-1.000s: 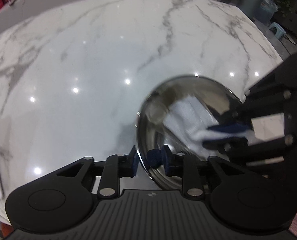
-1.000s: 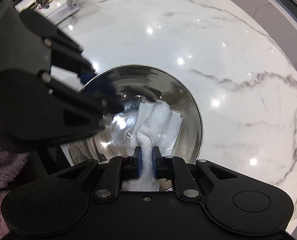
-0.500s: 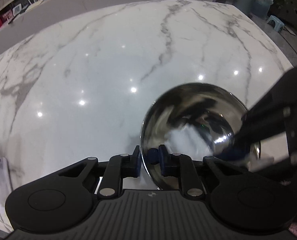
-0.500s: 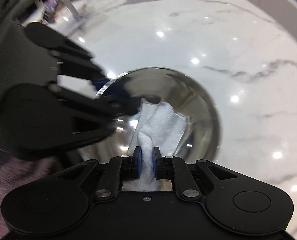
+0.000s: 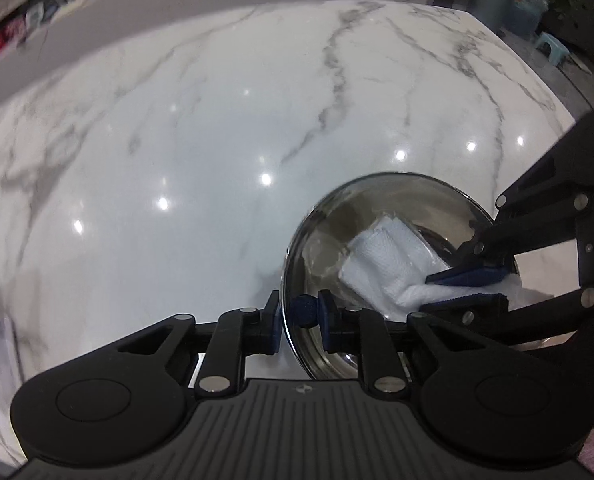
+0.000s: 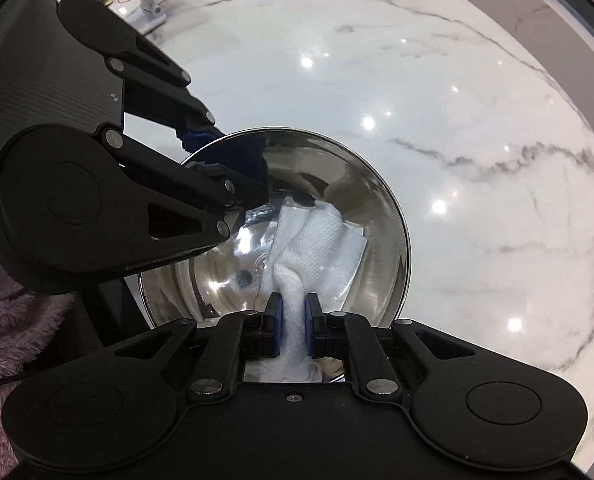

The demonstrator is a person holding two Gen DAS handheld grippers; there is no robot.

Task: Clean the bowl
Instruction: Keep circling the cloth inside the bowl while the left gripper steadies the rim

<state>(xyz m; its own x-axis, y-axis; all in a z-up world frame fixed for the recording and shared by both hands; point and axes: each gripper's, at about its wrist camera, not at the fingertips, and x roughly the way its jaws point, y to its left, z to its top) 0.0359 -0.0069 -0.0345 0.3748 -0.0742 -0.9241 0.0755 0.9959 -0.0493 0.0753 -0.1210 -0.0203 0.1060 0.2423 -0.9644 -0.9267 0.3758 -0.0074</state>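
The steel bowl (image 5: 381, 216) sits on the marble counter (image 5: 217, 140), and everything here is placed from that bowl; the left gripper (image 5: 299, 314) pinches its near rim, one pad outside the wall and one inside, holding it steady; the right gripper (image 6: 293, 312) is clamped on a folded white paper towel (image 6: 321, 240) that lies against the bowl's inner wall and floor; to wipe well, I judge the towel should press flat and sweep around the inside while the rim grip resists any spin or tipping; the polished wall looks slippery
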